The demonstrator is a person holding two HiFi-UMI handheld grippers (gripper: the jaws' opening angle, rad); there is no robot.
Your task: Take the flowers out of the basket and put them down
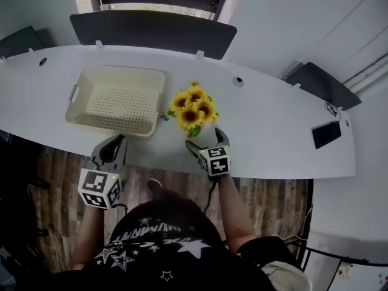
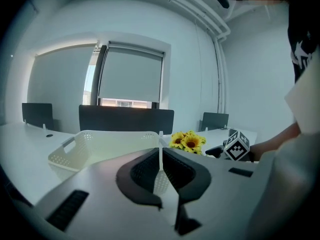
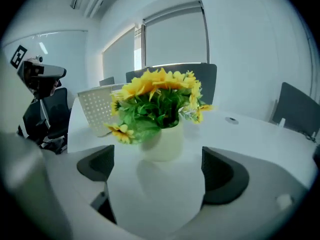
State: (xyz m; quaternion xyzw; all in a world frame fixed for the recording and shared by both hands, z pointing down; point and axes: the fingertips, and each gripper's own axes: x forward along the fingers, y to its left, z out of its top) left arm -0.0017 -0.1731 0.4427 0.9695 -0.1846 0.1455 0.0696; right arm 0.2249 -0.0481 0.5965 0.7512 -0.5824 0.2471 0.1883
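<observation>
Sunflowers (image 1: 193, 109) in a smooth white pot (image 3: 165, 143) are seen beside the perforated plastic basket (image 1: 115, 102). The right gripper (image 1: 206, 141) is spread before them, the left gripper (image 1: 114, 144) pressed together.

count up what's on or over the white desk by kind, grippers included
cream perforated plastic basket: 1
white pot of yellow sunflowers: 1
black flat phone-like device: 1
hand-held grippers, left gripper and right gripper: 2
total: 5
</observation>
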